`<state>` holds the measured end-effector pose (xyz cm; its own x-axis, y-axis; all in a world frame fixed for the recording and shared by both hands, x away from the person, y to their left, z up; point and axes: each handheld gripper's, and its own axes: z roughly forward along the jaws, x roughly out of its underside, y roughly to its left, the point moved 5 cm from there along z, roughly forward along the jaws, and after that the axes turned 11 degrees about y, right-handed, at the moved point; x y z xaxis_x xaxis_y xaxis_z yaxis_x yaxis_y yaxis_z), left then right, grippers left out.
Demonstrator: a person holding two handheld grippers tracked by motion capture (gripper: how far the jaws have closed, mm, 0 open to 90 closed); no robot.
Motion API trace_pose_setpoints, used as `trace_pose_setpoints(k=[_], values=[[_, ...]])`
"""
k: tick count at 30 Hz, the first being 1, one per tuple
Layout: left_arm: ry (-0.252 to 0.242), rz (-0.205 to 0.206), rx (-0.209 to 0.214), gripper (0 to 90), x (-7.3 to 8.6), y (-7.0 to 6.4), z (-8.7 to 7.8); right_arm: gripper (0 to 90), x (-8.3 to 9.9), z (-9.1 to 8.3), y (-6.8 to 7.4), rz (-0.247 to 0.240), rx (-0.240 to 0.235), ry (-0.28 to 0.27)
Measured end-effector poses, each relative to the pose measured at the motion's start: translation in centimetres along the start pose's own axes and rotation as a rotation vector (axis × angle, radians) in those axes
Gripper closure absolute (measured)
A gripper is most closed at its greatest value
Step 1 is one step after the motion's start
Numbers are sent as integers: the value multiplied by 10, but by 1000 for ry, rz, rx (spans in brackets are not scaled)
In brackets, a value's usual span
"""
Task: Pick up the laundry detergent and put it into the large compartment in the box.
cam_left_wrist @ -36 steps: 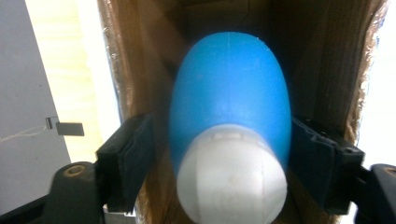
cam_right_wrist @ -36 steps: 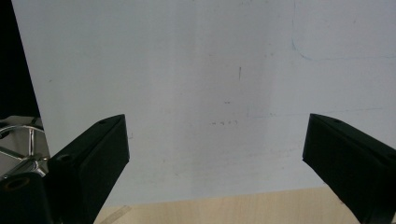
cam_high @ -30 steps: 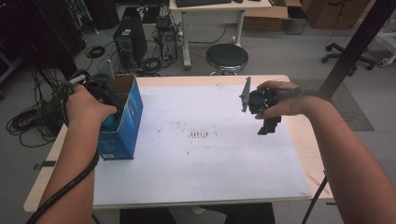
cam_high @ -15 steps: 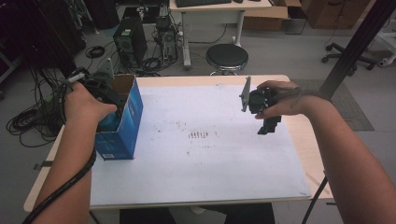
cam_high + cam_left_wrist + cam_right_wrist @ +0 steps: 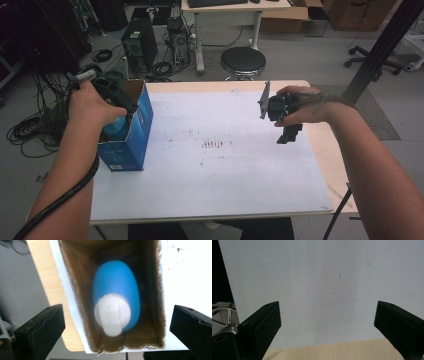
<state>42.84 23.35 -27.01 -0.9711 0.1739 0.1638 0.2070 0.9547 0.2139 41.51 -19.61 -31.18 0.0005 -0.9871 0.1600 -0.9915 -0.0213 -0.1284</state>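
Cluttered workshop behind: computer towers, cable tangles, a round black stool [image 5: 243, 61] past the far edge. White sheet [image 5: 215, 165] covers most of the wooden table [image 5: 327, 165], marked with small dark specks near the middle.

Blue cardboard box [image 5: 131, 135] stands upright at the table's left side, top open. Inside it sits a blue bottle [image 5: 116, 300] with a white cap [image 5: 112, 316], cap upward, seen from straight above in the left gripper view.

Left gripper [image 5: 116, 330] hangs directly over the box mouth, jaws spread wide, one outside each long wall of the box. Nothing held.

Right gripper [image 5: 289, 134] is held above the table's right side, well apart from the box, jaws likewise spread, facing bare white sheet. Idle.

Judgement: the step looks like reaching in for the bottle. As they stand, the jaws straddle the box rather than the bottle, so a straight descent would land them on the cardboard rim. Better to narrow the spread until both jaws clear the inner walls, centre on the cap, then go down vertically and grip below the cap on the blue body. Right gripper could steady the box against tipping or lifting with the bottle.
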Motion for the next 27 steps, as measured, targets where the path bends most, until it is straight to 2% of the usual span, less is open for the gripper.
trace_pose_setpoints(k=[3,6,9,10,13,19,24,27], values=[[-14,45,20,2,-2,-5,-8,70,1,0,0,2,-1,5],[1,97,70,2,-2,-11,-15,70,1,0,-1,5,-1,4],[-10,148,99,2,-3,-17,-23,70,2,0,-1,8,-1,5],[-12,173,94,2,-4,-20,-25,69,2,0,-1,9,-2,4],[-24,256,120,2,-5,-30,-32,69,2,0,-1,9,-2,3],[-40,378,88,2,-9,-49,-40,69,3,-1,-2,8,-2,10],[-48,456,72,2,-12,-64,-42,70,3,0,-2,9,-4,10],[-77,559,33,2,-13,-76,-45,70,3,0,-2,9,-5,11]])
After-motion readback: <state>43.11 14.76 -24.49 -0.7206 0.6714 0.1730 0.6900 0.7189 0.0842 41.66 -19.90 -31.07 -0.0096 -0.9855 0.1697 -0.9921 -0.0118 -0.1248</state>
